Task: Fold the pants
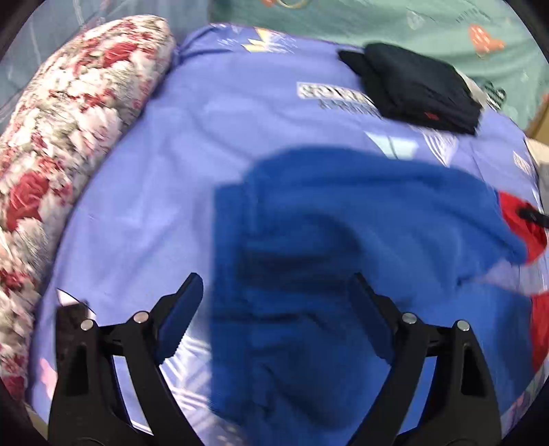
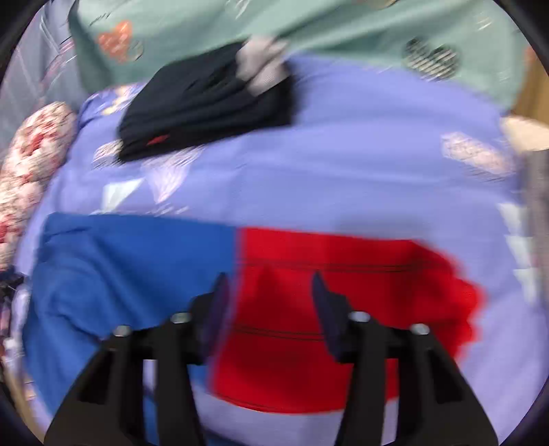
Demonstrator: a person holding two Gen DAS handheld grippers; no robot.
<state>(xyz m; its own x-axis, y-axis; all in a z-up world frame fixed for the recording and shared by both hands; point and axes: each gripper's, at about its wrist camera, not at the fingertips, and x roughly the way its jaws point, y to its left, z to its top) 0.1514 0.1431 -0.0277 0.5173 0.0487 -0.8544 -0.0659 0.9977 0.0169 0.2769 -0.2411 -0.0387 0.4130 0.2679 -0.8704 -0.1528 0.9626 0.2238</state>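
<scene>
No box, basket or other holder shows in either view; your blue and red pants [image 2: 240,295] lie spread on the lilac bedsheet [image 1: 164,178], blue part toward the floral pillow [image 1: 58,137], red part on the other side; a folded dark garment [image 1: 418,85] sits farther up the bed, well apart from the pants, with a pale green quilt [image 2: 343,31] behind it. Your left hand-held gripper [image 1: 274,308] stands wide open above the blue cloth; one finger is over the bare sheet just beside the pants' edge, the other over the blue fabric, and nothing is clamped between them. Your right hand-held gripper [image 2: 271,308] is parted to a moderate gap over the red part, close to the seam where red meets blue; the red cloth shows between its fingers [image 2: 327,308], but the view is blurred and you cannot tell whether the pads touch it; it does not look pinched.
</scene>
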